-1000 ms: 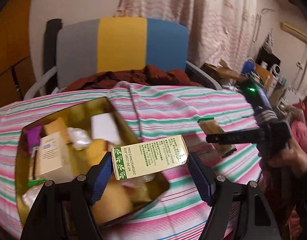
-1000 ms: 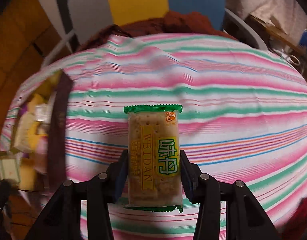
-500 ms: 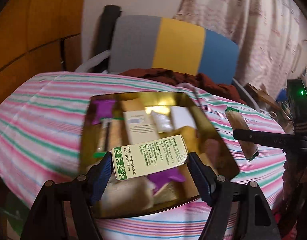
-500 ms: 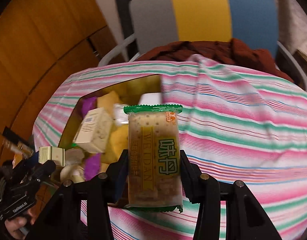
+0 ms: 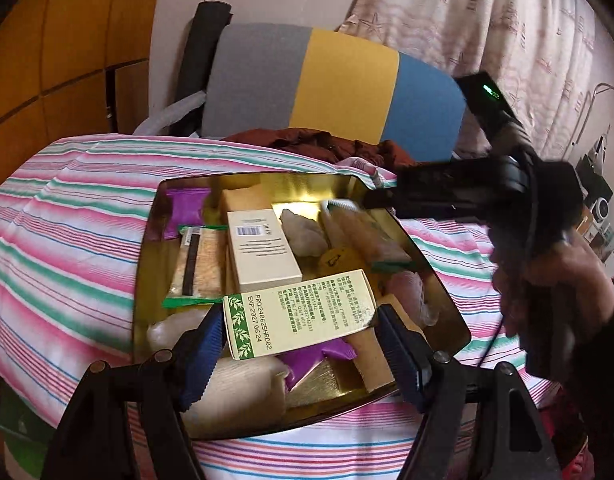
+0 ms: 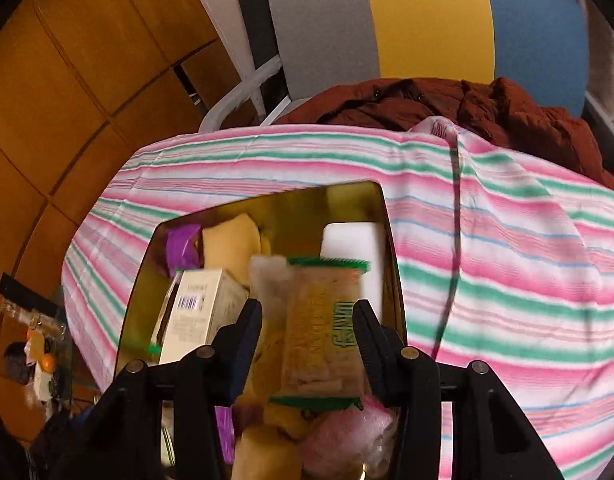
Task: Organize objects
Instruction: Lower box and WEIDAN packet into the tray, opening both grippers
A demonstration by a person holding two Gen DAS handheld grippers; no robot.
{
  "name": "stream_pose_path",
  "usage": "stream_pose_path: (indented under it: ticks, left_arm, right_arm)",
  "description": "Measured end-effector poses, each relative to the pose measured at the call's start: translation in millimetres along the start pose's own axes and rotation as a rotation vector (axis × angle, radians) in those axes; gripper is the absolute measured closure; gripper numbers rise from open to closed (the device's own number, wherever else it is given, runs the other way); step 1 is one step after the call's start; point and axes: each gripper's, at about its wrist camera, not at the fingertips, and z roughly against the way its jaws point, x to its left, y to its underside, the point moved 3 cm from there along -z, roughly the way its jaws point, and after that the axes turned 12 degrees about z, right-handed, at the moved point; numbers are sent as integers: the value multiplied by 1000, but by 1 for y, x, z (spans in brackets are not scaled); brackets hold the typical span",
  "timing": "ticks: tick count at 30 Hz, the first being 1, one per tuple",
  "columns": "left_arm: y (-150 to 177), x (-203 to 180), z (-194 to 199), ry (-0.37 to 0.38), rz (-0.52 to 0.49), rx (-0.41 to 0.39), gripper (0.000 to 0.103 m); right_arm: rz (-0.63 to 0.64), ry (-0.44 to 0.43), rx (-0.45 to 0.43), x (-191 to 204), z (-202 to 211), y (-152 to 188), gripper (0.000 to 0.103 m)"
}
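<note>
Fingers (image 5: 399, 354) pinching box (image 5: 299, 314), hovering over tin (image 5: 147, 248)

One gold tray (image 5: 147, 240); two cream boxes (image 5: 263, 248); perhaps two purple packets (image 5: 185, 210); two green-edged cracker packs (image 5: 197, 260).

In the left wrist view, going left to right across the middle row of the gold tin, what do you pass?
Green-edged cracker pack → white barcode box → clear crinkled wrapper → blurred cracker pack under the right gripper, all inside the gold tin.
</note>
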Motion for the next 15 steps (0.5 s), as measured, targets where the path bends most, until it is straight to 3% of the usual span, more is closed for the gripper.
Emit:
stream_pose_path:
  ticks: [7,15]
  left_arm:
    - [-2,8,-8,-17,24,10,27]
    - [-22,-14,-23,11,3,-10,27]
  right_arm:
    - [-11,25,-19,-5,11,9,55]
    - [-37,49,-55,-12,32,33,55]
